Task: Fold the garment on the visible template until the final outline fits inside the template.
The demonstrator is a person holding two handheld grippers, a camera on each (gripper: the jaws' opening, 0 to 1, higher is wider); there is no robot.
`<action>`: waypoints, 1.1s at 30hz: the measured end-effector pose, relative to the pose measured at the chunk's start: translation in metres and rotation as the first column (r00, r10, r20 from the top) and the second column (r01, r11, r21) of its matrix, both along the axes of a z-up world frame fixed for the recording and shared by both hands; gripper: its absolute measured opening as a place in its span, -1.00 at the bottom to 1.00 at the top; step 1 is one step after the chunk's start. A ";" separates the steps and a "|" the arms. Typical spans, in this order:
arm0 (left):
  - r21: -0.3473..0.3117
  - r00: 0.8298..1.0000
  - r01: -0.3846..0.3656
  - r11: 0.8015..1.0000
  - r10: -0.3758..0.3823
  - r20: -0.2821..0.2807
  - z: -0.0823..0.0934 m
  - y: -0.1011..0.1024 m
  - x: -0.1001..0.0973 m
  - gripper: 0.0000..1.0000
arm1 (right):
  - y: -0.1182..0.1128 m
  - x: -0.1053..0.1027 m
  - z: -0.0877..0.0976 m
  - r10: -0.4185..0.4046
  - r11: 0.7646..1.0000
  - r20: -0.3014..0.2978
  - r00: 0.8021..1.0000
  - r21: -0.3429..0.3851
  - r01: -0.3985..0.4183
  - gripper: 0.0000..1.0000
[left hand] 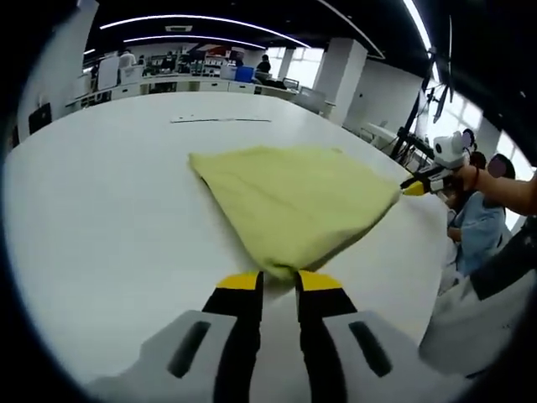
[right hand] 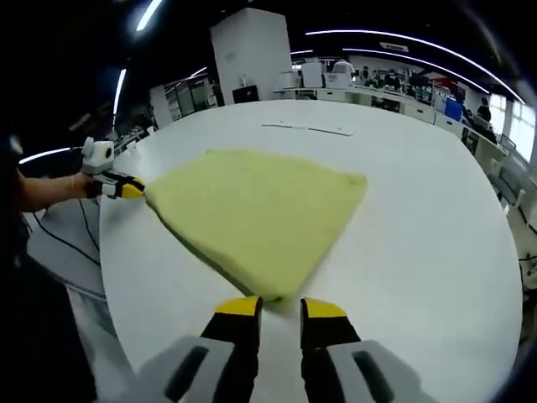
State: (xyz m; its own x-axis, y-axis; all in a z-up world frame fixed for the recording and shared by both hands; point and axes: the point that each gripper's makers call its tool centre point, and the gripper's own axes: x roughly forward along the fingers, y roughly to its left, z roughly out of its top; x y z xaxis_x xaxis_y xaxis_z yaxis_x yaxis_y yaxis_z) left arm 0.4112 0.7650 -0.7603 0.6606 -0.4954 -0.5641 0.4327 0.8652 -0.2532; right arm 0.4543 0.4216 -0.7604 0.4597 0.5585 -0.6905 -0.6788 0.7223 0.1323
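**Garment held at two corners on the table**

Left gripper view: Your left gripper [left hand: 279, 281] rises from the bottom centre, its yellow-tipped jaws pinched on the near corner of the garment [left hand: 289, 201]. The garment, a pale yellow-green cloth, spreads from that corner up across the middle of the frame over the white table [left hand: 109, 218]. At the right edge, your right gripper [left hand: 417, 186] grips the cloth's right corner, held in your hand [left hand: 464, 176]. A thin dark strip [left hand: 220, 120] lies on the table in the upper centre, well apart from the cloth.

Right gripper view: Your right gripper [right hand: 281, 304] comes up from the bottom centre, jaws clamped on the cloth's near corner. The garment fans out across the middle of the frame. At the left edge, your left gripper holds the cloth's left corner. The strip lies upper centre, beyond the cloth.
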 end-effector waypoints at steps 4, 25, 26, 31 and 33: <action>-0.022 1.000 -0.011 1.000 0.011 -0.003 -0.001 -0.001 0.001 -0.81 | -0.001 0.003 -0.003 -0.021 1.000 -0.007 1.000 0.016 0.021 -0.81; -0.011 1.000 0.020 1.000 -0.020 0.007 -0.001 -0.006 0.000 -0.99 | 0.000 0.002 -0.006 0.027 1.000 0.006 1.000 0.000 -0.027 -1.00; -0.012 1.000 0.020 1.000 -0.020 0.007 -0.001 -0.006 0.000 -1.00 | 0.000 0.002 -0.006 0.028 1.000 0.005 1.000 0.000 -0.028 -1.00; 0.011 1.000 0.025 1.000 -0.025 0.007 -0.003 -0.005 0.000 -1.00 | -0.001 0.002 -0.004 0.025 1.000 0.007 1.000 0.000 -0.025 -1.00; 0.022 1.000 0.029 0.999 -0.029 0.006 -0.002 -0.004 0.000 -1.00 | -0.003 0.003 -0.003 0.021 1.000 0.010 1.000 -0.001 -0.021 -1.00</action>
State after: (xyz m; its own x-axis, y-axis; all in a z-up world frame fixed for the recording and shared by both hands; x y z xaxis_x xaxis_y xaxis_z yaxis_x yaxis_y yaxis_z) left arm 0.4112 0.7609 -0.7628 0.6496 -0.5019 -0.5711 0.4589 0.8577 -0.2318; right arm 0.4573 0.4188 -0.7636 0.4546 0.5676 -0.6864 -0.6949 0.7081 0.1253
